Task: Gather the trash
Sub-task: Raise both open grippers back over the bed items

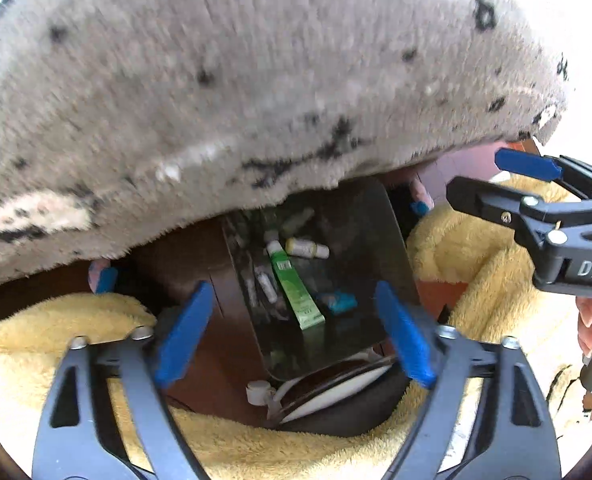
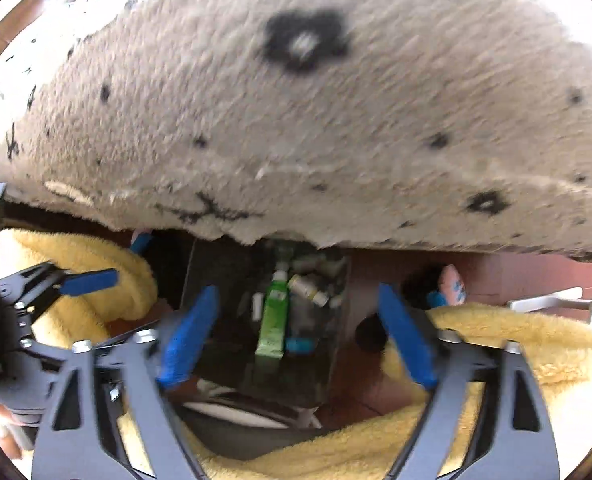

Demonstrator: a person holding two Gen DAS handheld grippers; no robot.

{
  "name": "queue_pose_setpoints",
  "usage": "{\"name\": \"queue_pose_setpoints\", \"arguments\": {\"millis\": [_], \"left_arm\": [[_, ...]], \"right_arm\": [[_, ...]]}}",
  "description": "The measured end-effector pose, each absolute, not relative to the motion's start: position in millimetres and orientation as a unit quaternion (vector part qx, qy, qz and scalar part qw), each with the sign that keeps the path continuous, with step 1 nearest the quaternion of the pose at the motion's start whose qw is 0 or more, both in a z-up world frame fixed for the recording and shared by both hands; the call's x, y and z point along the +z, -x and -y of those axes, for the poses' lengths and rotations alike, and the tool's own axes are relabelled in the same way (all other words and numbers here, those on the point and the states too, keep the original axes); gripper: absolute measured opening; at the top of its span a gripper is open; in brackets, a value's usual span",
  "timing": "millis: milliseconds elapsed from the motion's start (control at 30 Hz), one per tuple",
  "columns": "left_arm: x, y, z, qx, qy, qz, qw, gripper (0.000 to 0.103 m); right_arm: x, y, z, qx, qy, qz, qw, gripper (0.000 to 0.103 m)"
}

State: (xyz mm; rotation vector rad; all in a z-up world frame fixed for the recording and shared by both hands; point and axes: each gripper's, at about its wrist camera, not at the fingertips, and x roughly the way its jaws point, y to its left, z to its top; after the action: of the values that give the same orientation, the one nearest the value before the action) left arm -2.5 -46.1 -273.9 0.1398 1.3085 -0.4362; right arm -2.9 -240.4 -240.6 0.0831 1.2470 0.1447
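Observation:
A dark bin (image 1: 396, 240) stands on the brown floor below both grippers. Inside lie a green tube (image 1: 296, 292), a small pale bottle (image 1: 308, 248) and a blue scrap (image 1: 340, 302). My left gripper (image 1: 293, 292) hangs open over the bin with nothing between its blue pads. At the right my right gripper (image 1: 476, 176) is also open and empty. The right wrist view shows the same bin (image 2: 199, 276), tube (image 2: 273, 316) and bottle (image 2: 308, 290) under the open right gripper (image 2: 298, 292). A grey fluffy cloth (image 1: 255, 80) with black marks, blurred, covers the bin's far rim.
Yellow fluffy fabric (image 1: 476, 248) surrounds the bin on both sides and at the front (image 2: 496, 332). A dark and white object (image 1: 336, 396) lies against the bin's near side. Pink and blue slipper tips (image 1: 101, 276) show under the grey cloth. A hand (image 1: 588, 320) holds the right gripper.

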Motion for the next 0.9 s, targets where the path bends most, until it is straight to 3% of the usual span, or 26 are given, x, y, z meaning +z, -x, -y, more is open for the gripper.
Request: {"name": "queue_pose_setpoints", "arguments": {"millis": [133, 900], "left_arm": [[-254.8, 3.9, 42.1, -0.191, -0.068, -0.579, 0.790, 0.094], [-144.2, -32.5, 17.2, -0.149, -0.065, -0.456, 0.875, 0.095]], "right_arm": [[-230.5, 5.5, 247.8, 0.056, -0.042, -0.572, 0.817, 0.092], [-121.2, -16.7, 292.0, 0.020, -0.028, -0.448, 0.893, 0.092]]}}
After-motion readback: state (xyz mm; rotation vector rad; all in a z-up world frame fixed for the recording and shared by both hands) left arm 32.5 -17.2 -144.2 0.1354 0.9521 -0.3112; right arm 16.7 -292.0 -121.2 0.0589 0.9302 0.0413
